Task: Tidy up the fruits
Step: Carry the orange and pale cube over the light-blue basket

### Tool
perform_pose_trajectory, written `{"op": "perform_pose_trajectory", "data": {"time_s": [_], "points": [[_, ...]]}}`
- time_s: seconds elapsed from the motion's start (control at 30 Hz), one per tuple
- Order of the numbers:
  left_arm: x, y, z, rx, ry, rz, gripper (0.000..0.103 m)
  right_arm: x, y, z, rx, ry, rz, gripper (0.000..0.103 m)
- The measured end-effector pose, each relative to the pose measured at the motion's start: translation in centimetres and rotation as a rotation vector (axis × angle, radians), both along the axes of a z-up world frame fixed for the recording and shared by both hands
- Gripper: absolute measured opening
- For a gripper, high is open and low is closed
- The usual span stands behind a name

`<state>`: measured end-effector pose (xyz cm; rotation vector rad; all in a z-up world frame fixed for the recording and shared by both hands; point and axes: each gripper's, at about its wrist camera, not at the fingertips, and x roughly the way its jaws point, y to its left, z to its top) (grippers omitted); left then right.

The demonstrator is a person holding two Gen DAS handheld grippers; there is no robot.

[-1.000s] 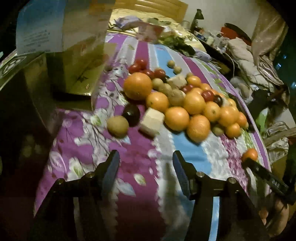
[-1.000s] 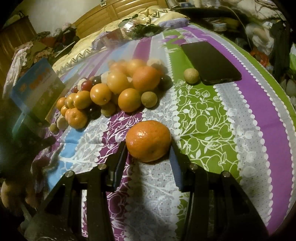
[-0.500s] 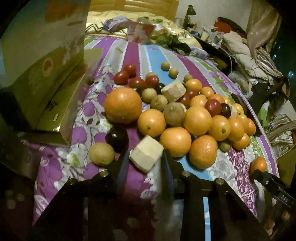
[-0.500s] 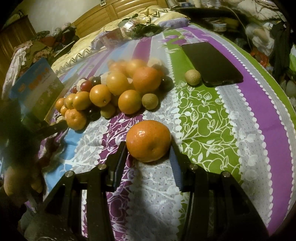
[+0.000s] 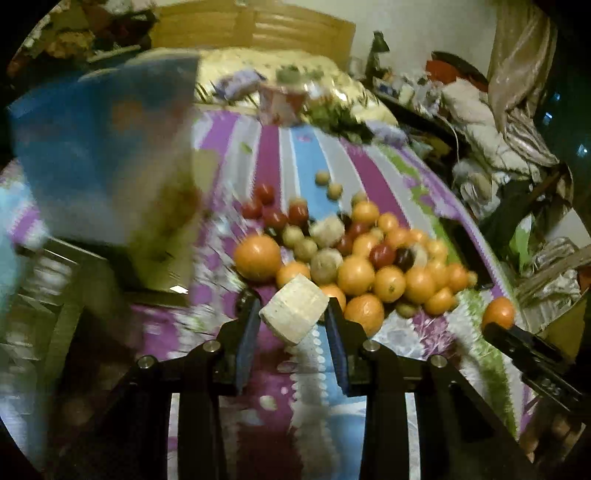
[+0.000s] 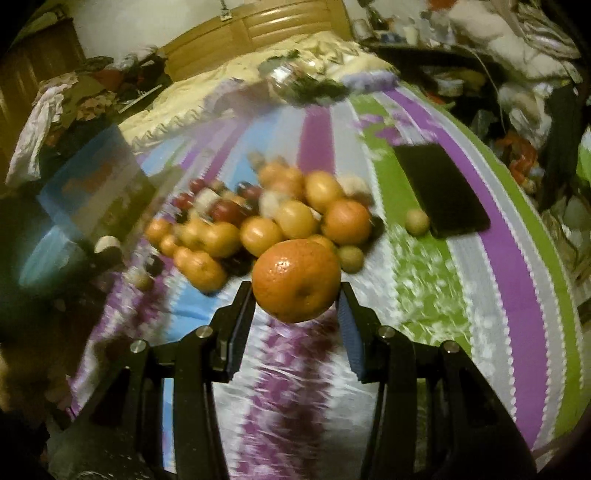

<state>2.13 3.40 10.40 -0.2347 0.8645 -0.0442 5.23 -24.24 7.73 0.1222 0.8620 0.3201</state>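
Left wrist view: your striped, flowered bedspread (image 5: 280, 155) fills the frame, running up to a wooden headboard (image 5: 255, 31). A blurred blue box (image 5: 99, 162) stands at the bedspread's left edge. Near the middle lies a heap of fruit (image 5: 354, 258), mostly oranges with small red, green and dark pieces mixed in. Your left gripper (image 5: 293, 319) is clamped on a pale, blocky piece (image 5: 294, 312), lifted clear of the cloth on the near side of the heap. At the right edge of this view your right gripper (image 5: 508, 325) shows with its orange (image 5: 498, 312).

In the right wrist view, your right gripper (image 6: 297, 291) is clamped on that large orange (image 6: 296, 279), both pads pressed to its sides, held above the bedspread (image 6: 517, 295) just in front of the heap (image 6: 258, 221). A dark phone (image 6: 441, 188) lies towards the right edge, with one small round green fruit (image 6: 417, 221) touching its near left side.
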Motion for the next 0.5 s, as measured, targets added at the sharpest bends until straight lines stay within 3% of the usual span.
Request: {"op": "perform_pose_trajectory", "data": {"time_s": [0.23, 0.5], "points": [[-3.7, 5.4, 5.8, 0.016, -0.029, 0.126, 0.036, -0.5, 5.6, 4.7, -0.006, -0.051, 0.084, 0.046], [-8.0, 11.2, 9.8, 0.024, -0.066, 0.225, 0.036, -1.7, 12.7, 8.7, 0.012, -0.101, 0.204, 0.046]]}}
